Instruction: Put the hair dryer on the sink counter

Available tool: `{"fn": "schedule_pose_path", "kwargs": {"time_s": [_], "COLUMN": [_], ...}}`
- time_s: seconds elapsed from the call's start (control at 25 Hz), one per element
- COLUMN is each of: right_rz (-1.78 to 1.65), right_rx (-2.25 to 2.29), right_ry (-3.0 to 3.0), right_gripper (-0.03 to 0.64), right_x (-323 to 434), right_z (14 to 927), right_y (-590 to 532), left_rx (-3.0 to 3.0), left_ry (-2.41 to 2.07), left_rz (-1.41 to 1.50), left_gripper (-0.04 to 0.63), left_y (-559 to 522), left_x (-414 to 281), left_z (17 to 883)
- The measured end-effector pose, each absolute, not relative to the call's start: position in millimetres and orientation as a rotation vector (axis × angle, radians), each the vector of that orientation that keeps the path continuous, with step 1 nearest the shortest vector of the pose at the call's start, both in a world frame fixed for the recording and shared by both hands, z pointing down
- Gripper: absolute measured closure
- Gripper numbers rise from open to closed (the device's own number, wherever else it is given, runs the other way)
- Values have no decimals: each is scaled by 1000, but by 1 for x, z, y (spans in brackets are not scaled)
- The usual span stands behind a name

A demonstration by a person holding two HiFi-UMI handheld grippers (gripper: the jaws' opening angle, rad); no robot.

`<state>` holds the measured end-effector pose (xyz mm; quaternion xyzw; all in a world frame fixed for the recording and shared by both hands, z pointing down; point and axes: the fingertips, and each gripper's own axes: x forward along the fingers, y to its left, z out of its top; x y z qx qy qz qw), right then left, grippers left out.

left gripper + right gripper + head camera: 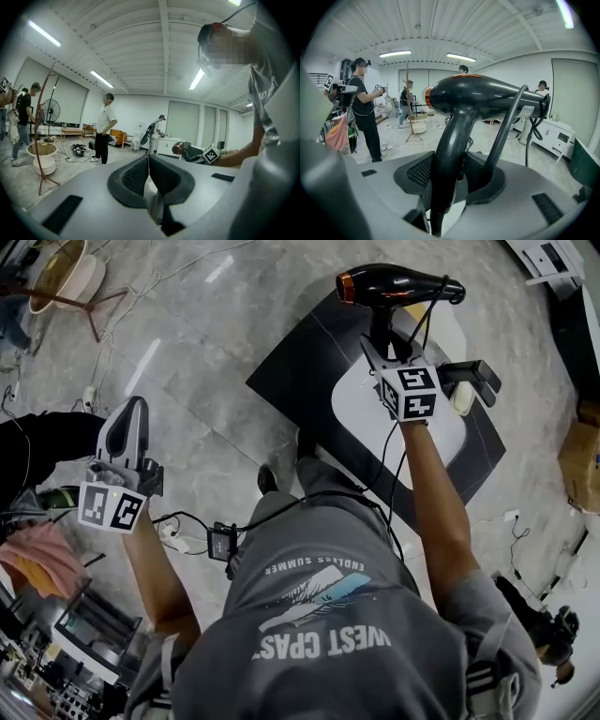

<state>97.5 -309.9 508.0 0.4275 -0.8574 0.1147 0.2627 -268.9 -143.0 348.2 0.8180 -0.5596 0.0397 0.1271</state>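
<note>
The person's grey shirt (319, 615) reads, upside down, "ENDLESS SUMMER" and "WEST COAST".

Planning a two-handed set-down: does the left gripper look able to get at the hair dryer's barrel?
Probably yes, once opened: the left gripper, jaws together, hangs off left with nothing between it and the hair dryer, whose barrel sticks out free above the hold of the right gripper.

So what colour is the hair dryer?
The hair dryer is black, with an orange ring at one end. The right gripper view shows it best.
</note>
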Motion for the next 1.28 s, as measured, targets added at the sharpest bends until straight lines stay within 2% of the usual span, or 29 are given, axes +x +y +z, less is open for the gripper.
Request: {"fn": "schedule_pose_path", "kwargs": {"time_s": [1.28], "right_rz": [579], "right_rx": [1021], "right_ry": [-2075], "right_gripper": [405], "right_x": [95], "right_z": [650], "right_y": [-332], "left_rx": [2233], "left_ry": [-1663], "left_rz": [133], "left_gripper": [575], "left_y": [-153], "left_x": [-295], "left_z": [401]}}
